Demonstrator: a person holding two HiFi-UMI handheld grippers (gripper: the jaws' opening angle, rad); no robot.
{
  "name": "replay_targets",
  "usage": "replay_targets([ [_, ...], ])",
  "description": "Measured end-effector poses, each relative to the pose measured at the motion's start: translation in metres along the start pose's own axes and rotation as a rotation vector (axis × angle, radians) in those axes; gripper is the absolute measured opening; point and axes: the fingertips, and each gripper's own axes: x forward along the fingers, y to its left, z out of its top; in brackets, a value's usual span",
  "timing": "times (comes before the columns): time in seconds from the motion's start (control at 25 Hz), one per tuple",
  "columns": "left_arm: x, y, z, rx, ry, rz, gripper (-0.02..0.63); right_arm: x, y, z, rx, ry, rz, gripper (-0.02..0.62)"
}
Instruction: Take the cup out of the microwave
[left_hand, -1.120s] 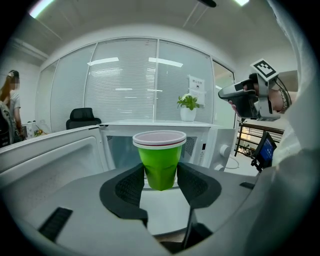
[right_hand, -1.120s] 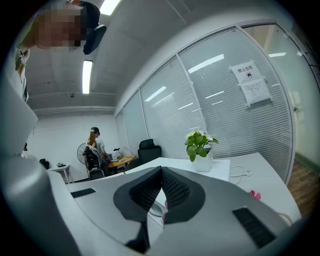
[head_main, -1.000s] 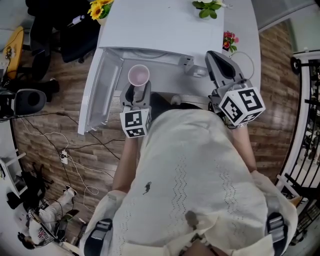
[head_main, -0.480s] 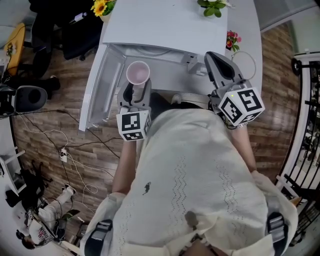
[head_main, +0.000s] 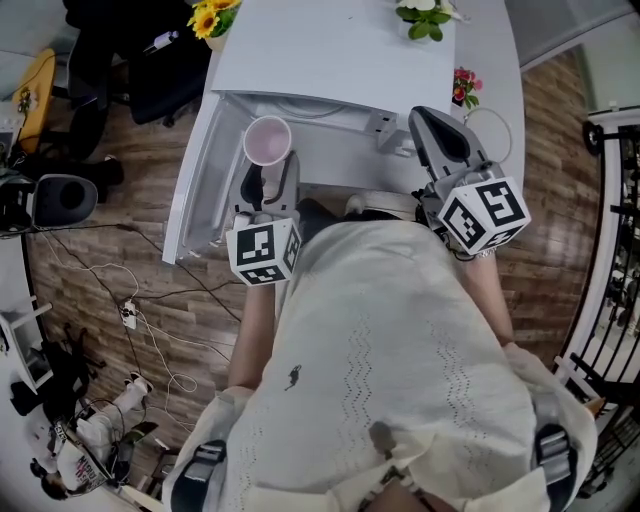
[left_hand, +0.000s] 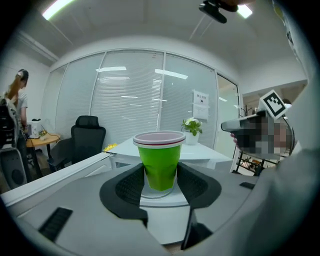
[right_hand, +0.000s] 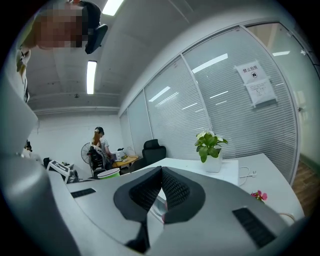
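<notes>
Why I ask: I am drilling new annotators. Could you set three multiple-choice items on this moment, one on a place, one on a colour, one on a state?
1. Where is the cup?
A. in a sink
B. between the jaws of the left gripper
C. on a stove

2. What colour is the cup's outer wall?
A. green
B. blue
C. black

3. What is the state of the right gripper?
A. clamped on the cup
B. clamped on a spoon
C. shut, holding nothing

Answers:
1 B: the left gripper view shows its jaws pressing the cup's sides.
2 A: the wall is bright green under a pale rim.
3 C: the right gripper view shows its jaws together with nothing between them.
</notes>
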Motion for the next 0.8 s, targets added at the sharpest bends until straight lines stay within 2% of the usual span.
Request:
replay_targets([
  [0.12,-0.002,0.003,0.019,-0.019,-0.022,0.015,0.229,-0.001,0.002,0.012,-0.002,-0.023,0.000,0.009],
  [0.56,-0.002,-0.004,0.082,-0.004,-0.126,0.015,0.229,-0.015,-0.001,0.043,-0.041,-0.075,0.005,0.009],
  [0.8,0.000,-0.015,0.097,0.020,-0.146,-0.006,0.229,-0.022,-0.007,0.054,-0.074,-0.094,0.013,0.008],
])
